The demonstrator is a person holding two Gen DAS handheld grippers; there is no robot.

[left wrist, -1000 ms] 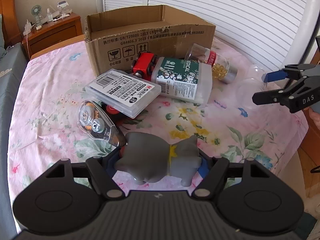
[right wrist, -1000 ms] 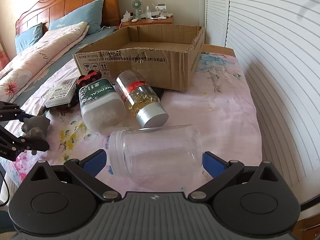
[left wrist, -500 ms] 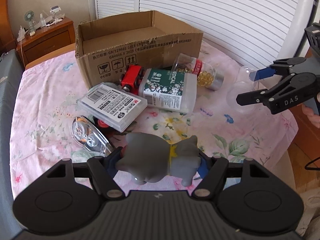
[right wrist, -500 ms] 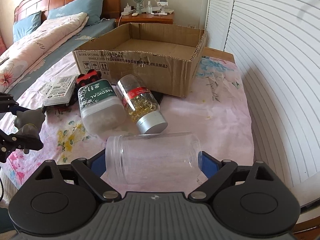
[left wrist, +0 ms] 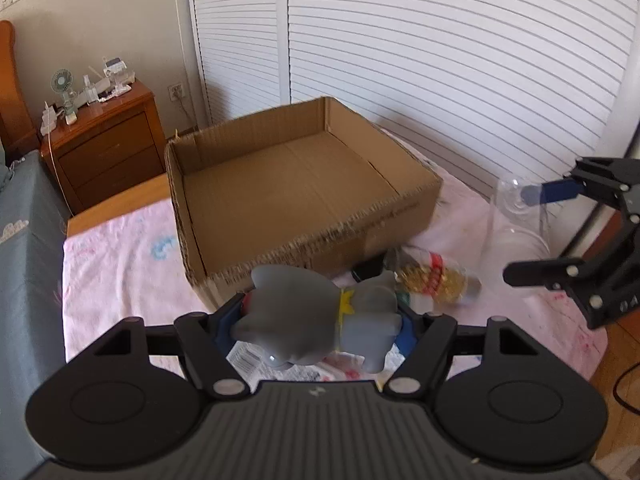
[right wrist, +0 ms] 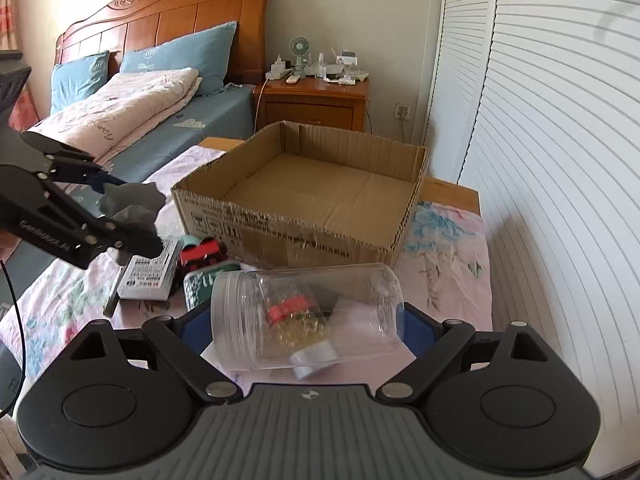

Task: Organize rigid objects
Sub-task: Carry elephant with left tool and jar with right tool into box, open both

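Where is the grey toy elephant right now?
The grey toy elephant is clamped in the left claw, held above the table just short of the cardboard box.

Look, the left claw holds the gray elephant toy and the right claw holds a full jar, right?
Nearly. The clear jar in the right claw is empty; the right wrist view shows the table things through it. The left claw does hold the gray elephant toy.
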